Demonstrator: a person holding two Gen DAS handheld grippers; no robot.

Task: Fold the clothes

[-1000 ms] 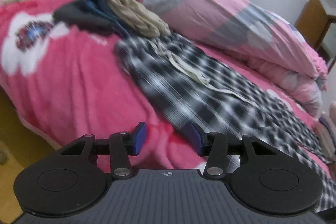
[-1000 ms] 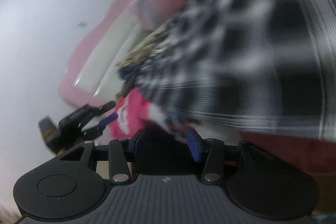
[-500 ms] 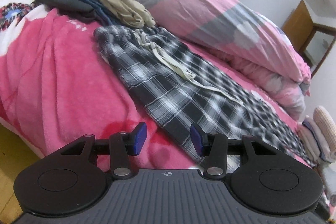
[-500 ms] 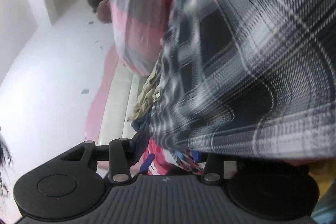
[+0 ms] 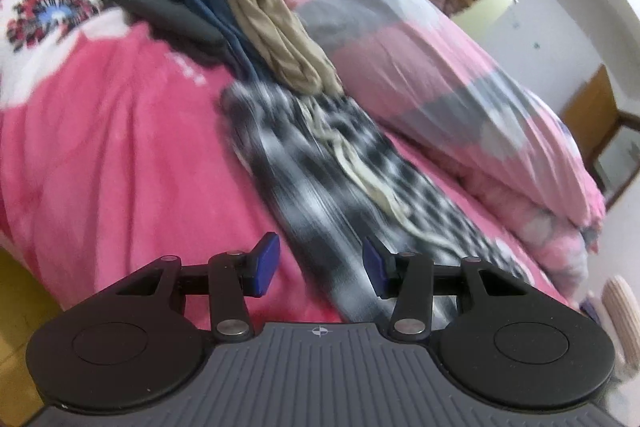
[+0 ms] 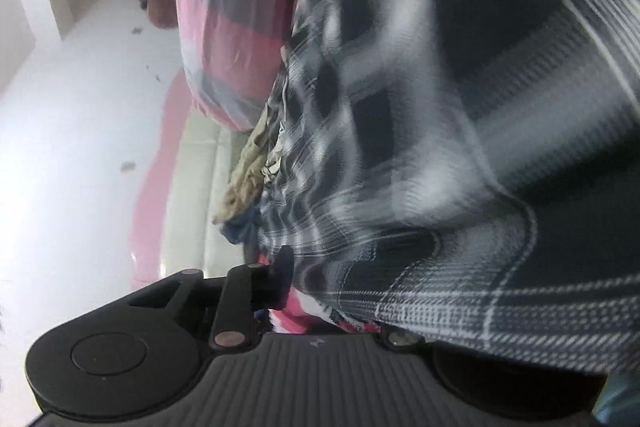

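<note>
The pink blanket (image 5: 120, 131) covered the bed in front of me, with the big pink and grey duvet (image 5: 420, 67) bunched along its far side. The black and white plaid trousers (image 5: 320, 179) lay stretched in a long strip across the blanket, their pale drawstring (image 5: 360, 171) trailing over the cloth, and the waistband end touched a heap of other clothes (image 5: 224, 11) in dark grey, blue and tan. My left gripper (image 5: 320, 263) hung low over the near end of the trousers, its blue pads (image 5: 266, 263) spread apart with nothing between them. On the right wrist view the plaid cloth (image 6: 460, 147) draped right over the lens and hid one finger of my right gripper (image 6: 336, 299); it looked clenched on the fabric, though I could not tell for certain through the blur.
</note>
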